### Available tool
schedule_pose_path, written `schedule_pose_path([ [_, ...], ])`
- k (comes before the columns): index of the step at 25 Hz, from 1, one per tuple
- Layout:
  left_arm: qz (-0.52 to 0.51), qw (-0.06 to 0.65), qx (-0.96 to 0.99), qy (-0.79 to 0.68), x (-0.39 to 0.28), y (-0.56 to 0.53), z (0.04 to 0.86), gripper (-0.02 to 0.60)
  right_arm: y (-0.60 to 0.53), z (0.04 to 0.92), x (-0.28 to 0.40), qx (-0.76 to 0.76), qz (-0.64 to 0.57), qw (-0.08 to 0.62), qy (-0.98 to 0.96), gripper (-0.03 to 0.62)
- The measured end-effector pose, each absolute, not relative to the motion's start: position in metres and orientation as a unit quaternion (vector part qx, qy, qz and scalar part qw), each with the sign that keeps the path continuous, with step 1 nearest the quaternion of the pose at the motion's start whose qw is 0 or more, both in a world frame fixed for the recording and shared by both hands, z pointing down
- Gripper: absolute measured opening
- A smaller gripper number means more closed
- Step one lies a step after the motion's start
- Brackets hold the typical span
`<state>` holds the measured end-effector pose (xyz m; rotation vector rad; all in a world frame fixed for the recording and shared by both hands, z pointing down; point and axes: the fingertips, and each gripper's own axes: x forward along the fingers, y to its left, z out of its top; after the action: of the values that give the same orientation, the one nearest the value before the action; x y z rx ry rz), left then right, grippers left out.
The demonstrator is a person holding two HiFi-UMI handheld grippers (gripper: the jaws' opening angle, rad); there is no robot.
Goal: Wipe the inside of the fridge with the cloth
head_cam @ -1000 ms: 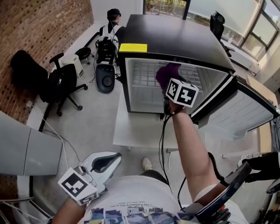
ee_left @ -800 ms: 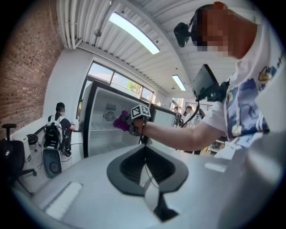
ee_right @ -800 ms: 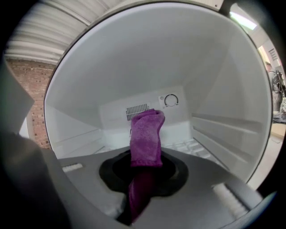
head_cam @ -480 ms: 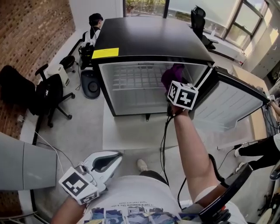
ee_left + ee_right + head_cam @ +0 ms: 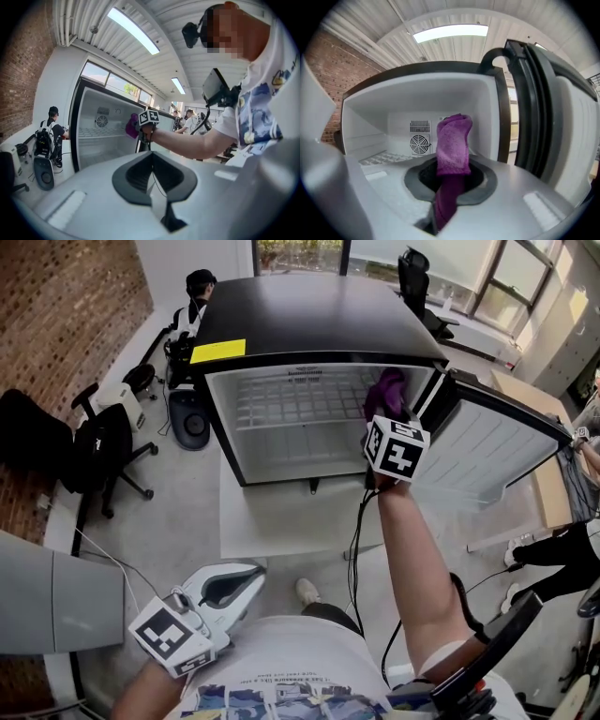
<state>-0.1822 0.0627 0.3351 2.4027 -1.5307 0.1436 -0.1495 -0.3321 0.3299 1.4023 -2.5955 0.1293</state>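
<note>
1. Head view: the right gripper [image 5: 384, 416] has shifted from the middle of the fridge [image 5: 223, 432] opening to its right side. It now sits close to the right wall, beside the open door [image 5: 492, 451]. The purple cloth [image 5: 388, 388] stands up from its jaws inside the opening. We judge the wiping stroke to be travelling rightward, with the left and near parts of the interior still to cover. The left gripper [image 5: 246, 579] hangs low by the person's body, well apart from the fridge.

2. Head view, container: the fridge holds a white wire shelf [image 5: 300, 401]. We see nothing stored on it or below it.

3. Left gripper view: the left gripper [image 5: 151, 161] has its jaws closed together with nothing between them. Far ahead, the right gripper [image 5: 143, 125] holds the cloth [image 5: 131, 126] at the fridge [image 5: 75, 126] opening.

4. Right gripper view: the right gripper [image 5: 449, 185] has its jaws clamped on the cloth [image 5: 453, 143], which rises folded above them. Behind it are the rear wall with a fan grille [image 5: 420, 142], the wire shelf [image 5: 385, 158] at far left, and the door [image 5: 555, 122] at right. We cannot confirm that the cloth touches any wall.
</note>
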Motion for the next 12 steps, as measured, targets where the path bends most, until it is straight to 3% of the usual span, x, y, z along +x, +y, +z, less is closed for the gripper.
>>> schedule_pose_path([
  [6,0.047,0.145,0.832,-0.534,-0.182,0.081,0.337,0.006,-0.288,0.304,-0.149,0.439,0.011,0.067,-0.896,0.052],
  [12,0.036,0.15,0.829,-0.538,-0.176,0.1,0.341,0.006,-0.22,0.31,-0.167,0.357,-0.024,0.086,-0.93,0.052],
])
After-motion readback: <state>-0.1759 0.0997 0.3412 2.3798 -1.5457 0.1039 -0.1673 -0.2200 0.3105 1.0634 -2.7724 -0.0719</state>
